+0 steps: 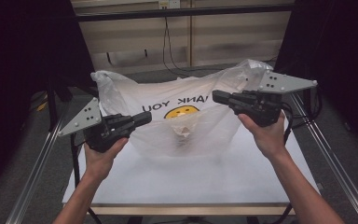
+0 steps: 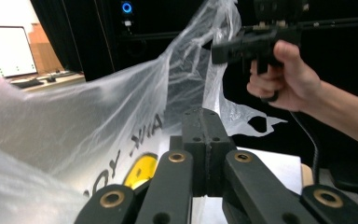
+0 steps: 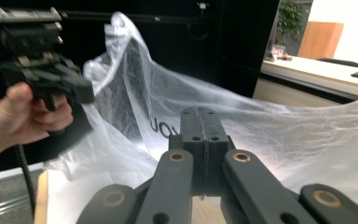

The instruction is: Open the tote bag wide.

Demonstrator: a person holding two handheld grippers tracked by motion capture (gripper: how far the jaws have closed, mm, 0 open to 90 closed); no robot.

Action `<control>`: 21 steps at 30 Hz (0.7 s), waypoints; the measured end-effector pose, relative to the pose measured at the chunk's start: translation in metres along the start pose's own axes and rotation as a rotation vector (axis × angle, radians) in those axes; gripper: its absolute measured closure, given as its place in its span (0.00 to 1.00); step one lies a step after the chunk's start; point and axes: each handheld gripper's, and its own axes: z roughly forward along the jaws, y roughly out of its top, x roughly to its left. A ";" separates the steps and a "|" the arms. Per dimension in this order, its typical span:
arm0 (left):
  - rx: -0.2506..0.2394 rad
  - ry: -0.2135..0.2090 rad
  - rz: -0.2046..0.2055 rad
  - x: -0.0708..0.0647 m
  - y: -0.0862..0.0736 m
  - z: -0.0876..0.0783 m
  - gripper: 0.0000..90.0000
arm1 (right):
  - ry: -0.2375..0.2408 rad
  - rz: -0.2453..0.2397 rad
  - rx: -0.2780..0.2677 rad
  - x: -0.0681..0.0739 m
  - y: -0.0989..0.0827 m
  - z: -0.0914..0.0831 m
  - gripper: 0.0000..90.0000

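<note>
— Grippers first, left to right?

— Left gripper (image 1: 145,118) sits above the table's (image 1: 242,182) left half, jaws pressed together in its own view; whether they pinch plastic, I cannot tell. It touches the left side of the plastic bag (image 1: 130,95).

— And the bag?

— Translucent, printed with a yellow smiley (image 1: 182,111), spread open across the table's far half, its bottom resting on the white top.

— Right side?

— Right gripper (image 1: 216,96) meets the bag's right rim near the far right corner, jaws also fully closed; a grip on the film isn't clear.
</note>
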 end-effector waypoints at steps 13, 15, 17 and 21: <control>-0.004 0.018 -0.002 0.020 0.015 0.031 1.00 | -0.026 -0.010 0.050 -0.011 0.008 0.034 1.00; 0.006 0.042 -0.007 0.022 0.013 0.035 1.00 | -0.028 -0.001 0.059 -0.012 0.005 0.037 1.00; 0.025 0.051 -0.021 0.026 0.008 0.039 1.00 | -0.033 0.010 0.079 -0.014 -0.001 0.043 1.00; 0.060 0.064 -0.044 0.035 -0.004 0.044 1.00 | -0.030 0.034 0.137 -0.018 -0.021 0.054 1.00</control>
